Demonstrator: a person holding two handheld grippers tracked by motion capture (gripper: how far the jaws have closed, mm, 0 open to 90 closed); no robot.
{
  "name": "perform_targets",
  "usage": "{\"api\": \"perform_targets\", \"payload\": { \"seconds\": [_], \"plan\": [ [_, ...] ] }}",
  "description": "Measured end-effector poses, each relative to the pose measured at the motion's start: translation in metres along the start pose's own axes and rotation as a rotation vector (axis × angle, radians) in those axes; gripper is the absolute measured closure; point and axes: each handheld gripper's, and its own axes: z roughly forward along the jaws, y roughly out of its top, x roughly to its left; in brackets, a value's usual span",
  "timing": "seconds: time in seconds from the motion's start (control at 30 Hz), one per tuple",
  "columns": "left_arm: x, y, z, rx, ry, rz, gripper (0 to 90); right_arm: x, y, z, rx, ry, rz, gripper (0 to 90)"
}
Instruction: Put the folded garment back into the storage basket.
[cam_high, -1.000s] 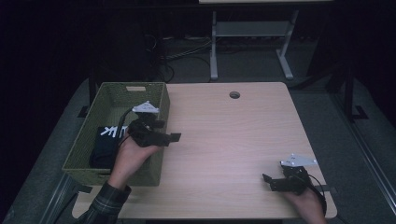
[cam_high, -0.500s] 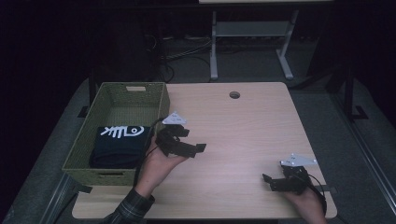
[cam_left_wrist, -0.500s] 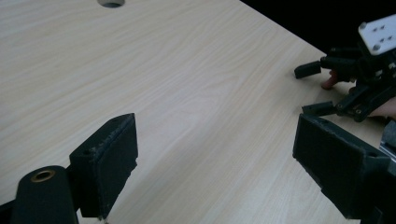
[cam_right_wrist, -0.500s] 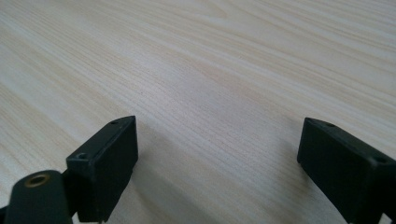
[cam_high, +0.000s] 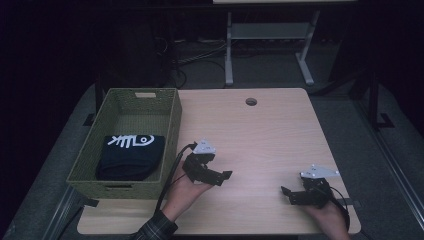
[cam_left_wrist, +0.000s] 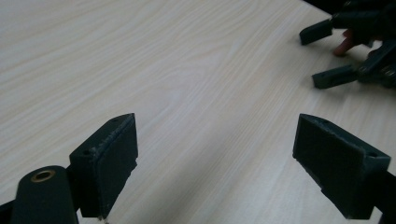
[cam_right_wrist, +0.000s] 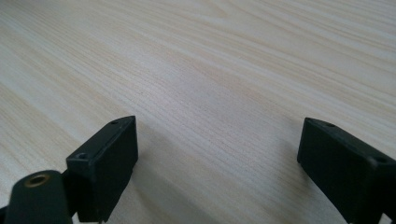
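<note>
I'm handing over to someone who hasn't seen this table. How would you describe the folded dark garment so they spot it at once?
Start at the wooden table and go to the green woven basket on its left edge. The folded dark garment lies inside, at the end nearest the person. Its white fishbone print marks it out.

1. The counter (cam_high: 270, 135) is pale wood with fine grain and a smooth, matt finish.
2. The basket (cam_high: 172, 117) is woven green fibre, rough-looking.
3. The folded shirt (cam_high: 131, 156) is dark matt cloth with a white print.
4. Each gripper's jaws are black matt plastic, slightly scuffed at the edges.
</note>
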Motion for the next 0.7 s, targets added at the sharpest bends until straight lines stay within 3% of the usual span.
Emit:
{"api": "perform_targets", "payload": {
  "seconds": [0.27, 0.6, 0.7],
  "plan": [
    [0.007, -0.023, 0.02, 0.041, 0.028, -0.008, 13.6, 0.0, 0.0, 0.0, 0.001, 0.0, -0.002, 12.0],
    [0.008, -0.039, 0.043, 0.14, 0.059, 0.032, 13.1, 0.0, 0.0, 0.0, 0.001, 0.001, -0.002, 11.9],
    [0.005, -0.04, 0.044, 0.134, 0.082, 0.051, 13.0, 0.0, 0.0, 0.0, 0.001, 0.001, -0.002, 11.9]
  ]
}}
